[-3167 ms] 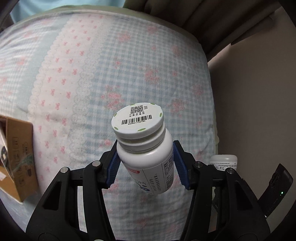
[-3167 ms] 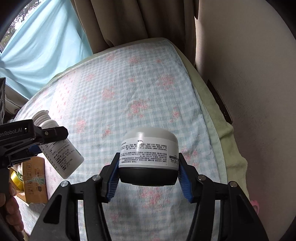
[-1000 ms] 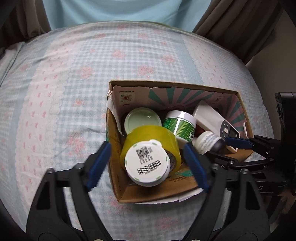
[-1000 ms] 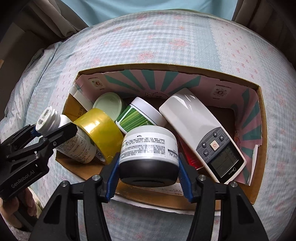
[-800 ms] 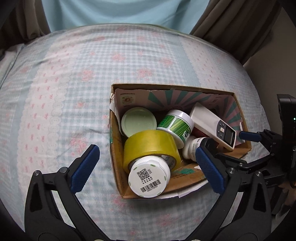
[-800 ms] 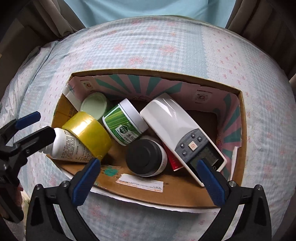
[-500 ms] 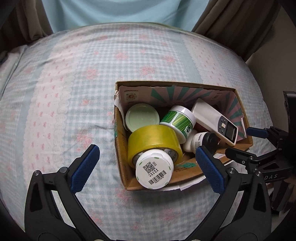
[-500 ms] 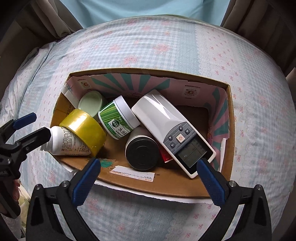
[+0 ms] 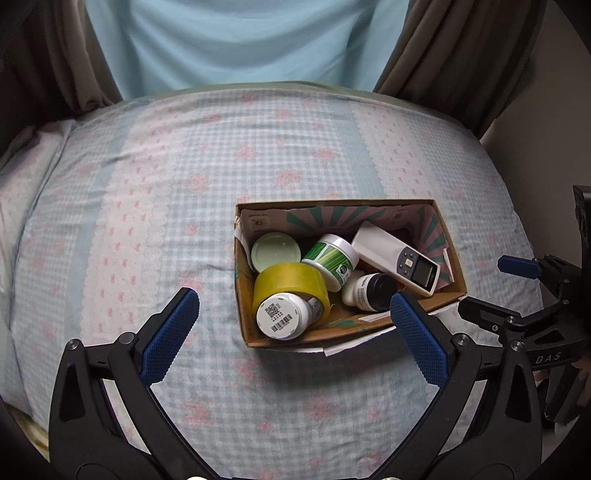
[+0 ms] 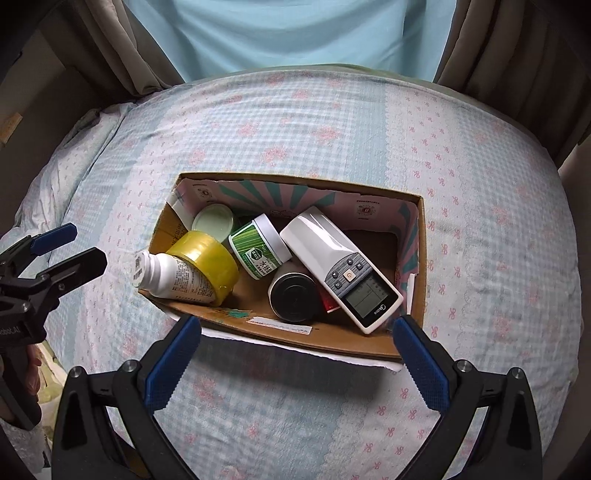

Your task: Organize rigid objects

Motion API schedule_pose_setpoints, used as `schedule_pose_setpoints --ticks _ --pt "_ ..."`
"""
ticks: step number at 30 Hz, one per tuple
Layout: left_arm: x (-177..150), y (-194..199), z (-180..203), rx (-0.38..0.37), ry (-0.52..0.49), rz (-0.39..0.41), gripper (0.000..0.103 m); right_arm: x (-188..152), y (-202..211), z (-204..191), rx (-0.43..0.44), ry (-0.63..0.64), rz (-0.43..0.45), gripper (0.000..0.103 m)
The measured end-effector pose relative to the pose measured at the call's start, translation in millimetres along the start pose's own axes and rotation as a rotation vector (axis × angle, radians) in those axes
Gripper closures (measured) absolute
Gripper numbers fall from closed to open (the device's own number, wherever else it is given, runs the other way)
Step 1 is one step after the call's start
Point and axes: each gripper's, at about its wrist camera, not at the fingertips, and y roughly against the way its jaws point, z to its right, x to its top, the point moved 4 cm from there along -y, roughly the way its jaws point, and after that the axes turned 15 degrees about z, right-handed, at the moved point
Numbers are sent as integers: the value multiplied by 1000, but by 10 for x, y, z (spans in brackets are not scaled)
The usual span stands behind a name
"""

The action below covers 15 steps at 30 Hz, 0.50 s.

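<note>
A cardboard box (image 9: 436,303) (image 10: 332,338) sits on the checked bedspread. Inside lie a white pill bottle (image 9: 282,316) (image 10: 173,275), a yellow tape roll (image 9: 291,277) (image 10: 207,254), a green-labelled jar (image 9: 328,258) (image 10: 260,245), a black-lidded jar (image 9: 371,291) (image 10: 294,291), a white remote (image 9: 395,256) (image 10: 340,267) and a pale green lid (image 9: 275,253) (image 10: 214,223). My left gripper (image 9: 293,325) is open and empty above the box's near edge; it also shows in the right wrist view (image 10: 70,249). My right gripper (image 10: 295,349) is open and empty, also seen in the left wrist view (image 9: 495,288).
The bedspread (image 9: 184,166) (image 10: 480,184) stretches all around the box. Brown curtains (image 9: 443,44) and a light blue curtain (image 10: 288,33) hang behind the bed. A wall (image 9: 554,92) is to the right.
Both grippers let go of their loads: the pill bottle and the black-lidded jar now lie in the box. Both grippers have since pulled back and up from the box, jaws wide.
</note>
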Motion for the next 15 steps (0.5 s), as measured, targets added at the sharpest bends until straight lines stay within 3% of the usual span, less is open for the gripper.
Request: schedule_pose_setpoints --ticks 5,8,12,15 --pt "380 651 301 33 25 75 0 209 689 93 -9 24 78 0" --pt "738 1166 563 21 31 162 0 411 1262 193 -25 30 134 0" --pt "1161 1843 929 38 10 282 0 723 2161 358 -107 21 275 0" --pt "1280 2222 1211 49 -8 355 0 856 2766 449 -160 -18 388 0"
